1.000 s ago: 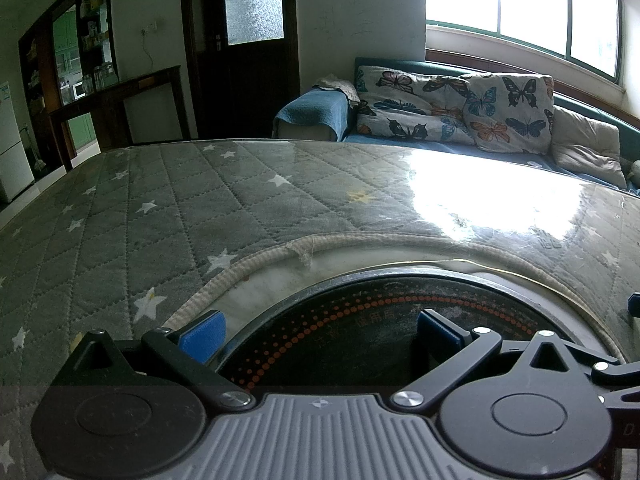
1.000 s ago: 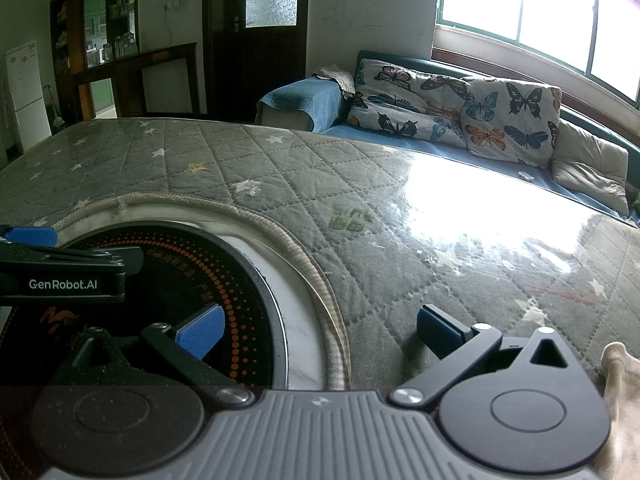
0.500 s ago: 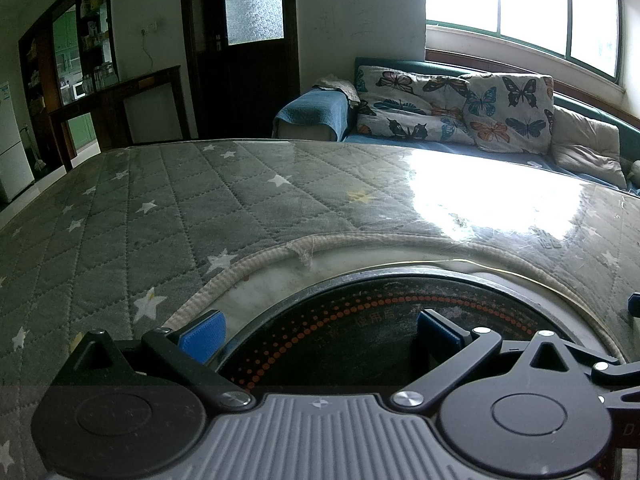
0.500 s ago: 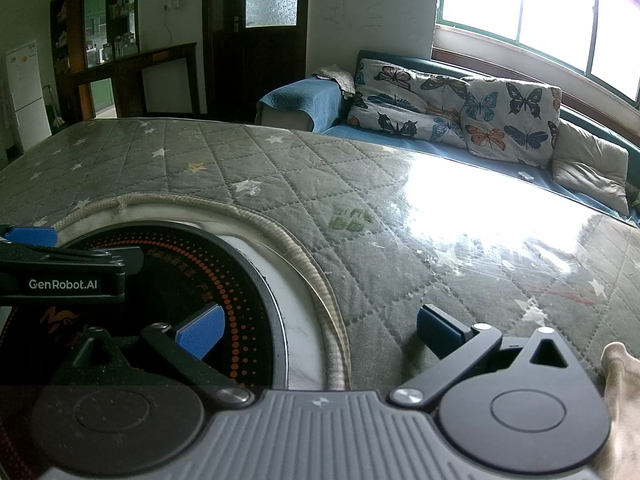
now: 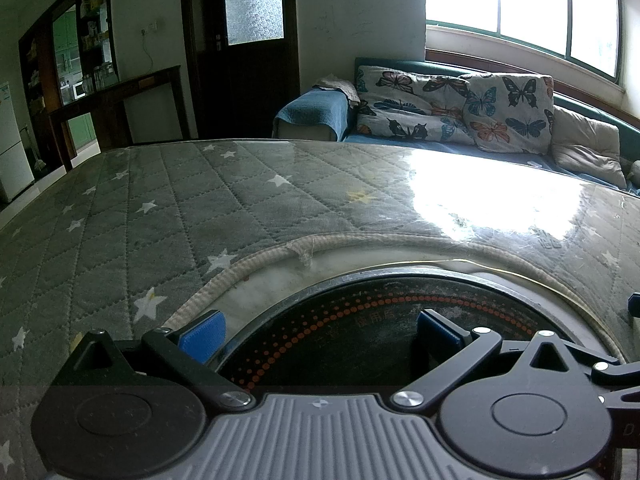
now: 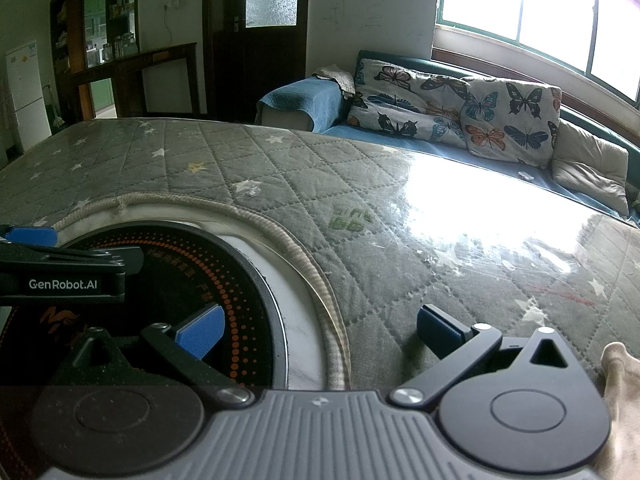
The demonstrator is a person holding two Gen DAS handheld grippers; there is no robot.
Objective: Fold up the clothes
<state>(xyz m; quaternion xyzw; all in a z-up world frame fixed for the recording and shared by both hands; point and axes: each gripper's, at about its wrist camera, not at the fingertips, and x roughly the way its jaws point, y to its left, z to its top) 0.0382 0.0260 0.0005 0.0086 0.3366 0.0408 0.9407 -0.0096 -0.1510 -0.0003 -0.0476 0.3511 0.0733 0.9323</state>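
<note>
Clothes (image 6: 622, 396) at lower right edge, untouched; nothing moved since a second ago. Left gripper (image 5: 318, 330) and right gripper (image 6: 318, 328) spread apart, empty; folding unstarted.

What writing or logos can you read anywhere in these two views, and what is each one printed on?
"GenRobot.AI": white lettering on the black side of the left hand-held gripper, seen in the right wrist view.
Orange Chinese characters on the round black cooktop: too small to read.
Orange logo at the cooktop's edge: partly hidden, unreadable.
Faded green print on the grey quilted cover: too blurred.
Dark mark on the cover near the glare: unreadable.
</note>
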